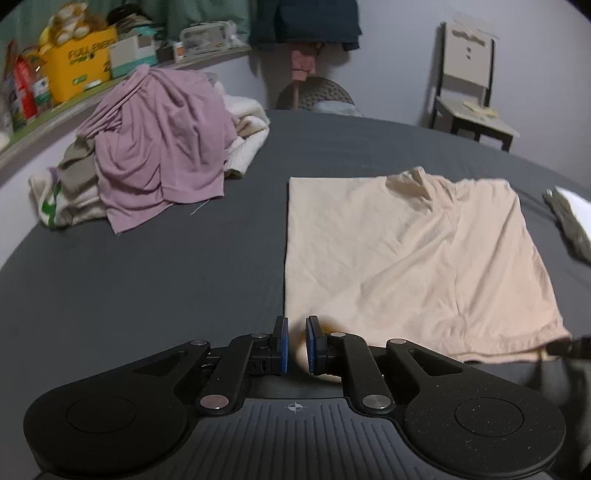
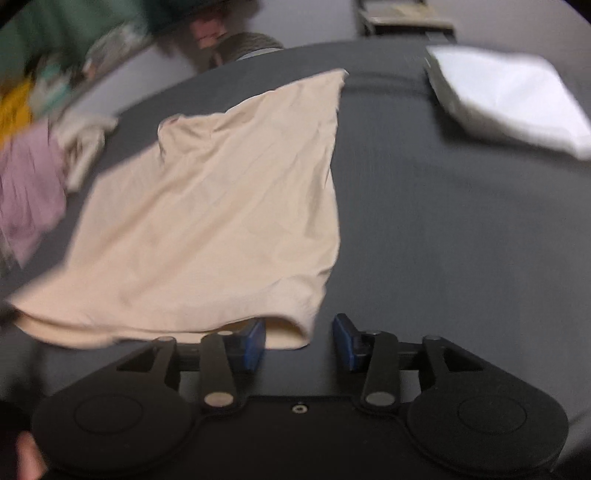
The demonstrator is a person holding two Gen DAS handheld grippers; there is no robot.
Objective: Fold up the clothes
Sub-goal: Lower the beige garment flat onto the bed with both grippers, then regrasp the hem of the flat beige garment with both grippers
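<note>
Blue pads of the left tool (image 1: 296, 345) pinch the shirt (image 1: 406, 258) hem corner on the table (image 1: 147, 288); the right tool (image 2: 299, 341) gapes at the opposite corner. Close it fully before lifting both evenly.

place: home bedroom or laundry corner | evidence: heap of unfolded clothes (image 1: 155, 147) on dark grey cloth-covered surface (image 1: 147, 280) | cluttered shelf (image 1: 122, 77) with boxes | chair (image 1: 472, 85) by wall | hanging garments (image 1: 306, 22)
</note>
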